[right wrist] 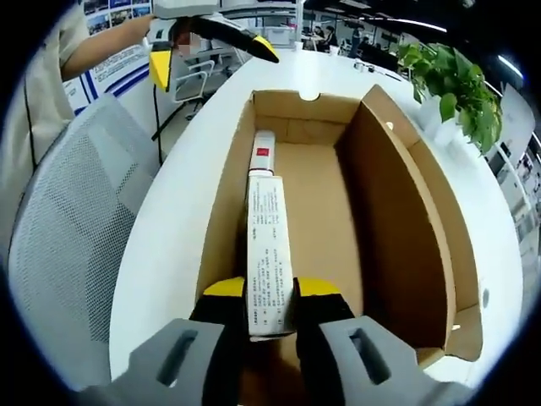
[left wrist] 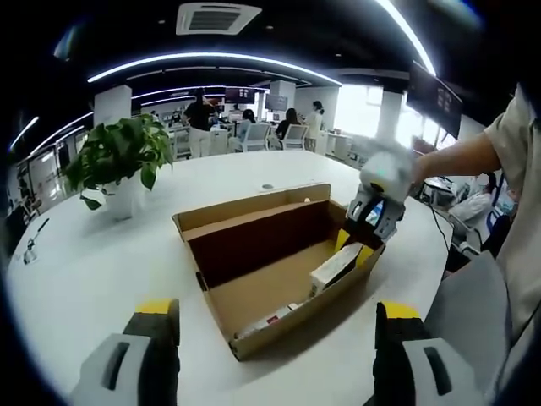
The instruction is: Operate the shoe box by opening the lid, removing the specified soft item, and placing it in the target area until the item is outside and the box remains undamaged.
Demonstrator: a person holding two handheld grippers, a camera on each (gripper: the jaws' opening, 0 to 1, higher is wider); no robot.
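Right gripper view — right gripper (right wrist: 270, 292) fingers clamp white carton (right wrist: 269, 245) inside shoe box (right wrist: 397, 211).

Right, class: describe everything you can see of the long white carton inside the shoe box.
The long white carton is a slim rectangular pack, apparently thin card, printed with small dark text, with a red patch towards its far end. It lies lengthwise in the open cardboard shoe box, against one long wall, its near end somewhat raised. The right hand-held gripper has its yellow-tipped jaws closed on that near end. In the left gripper view the carton sits at the box's right side, under that gripper.
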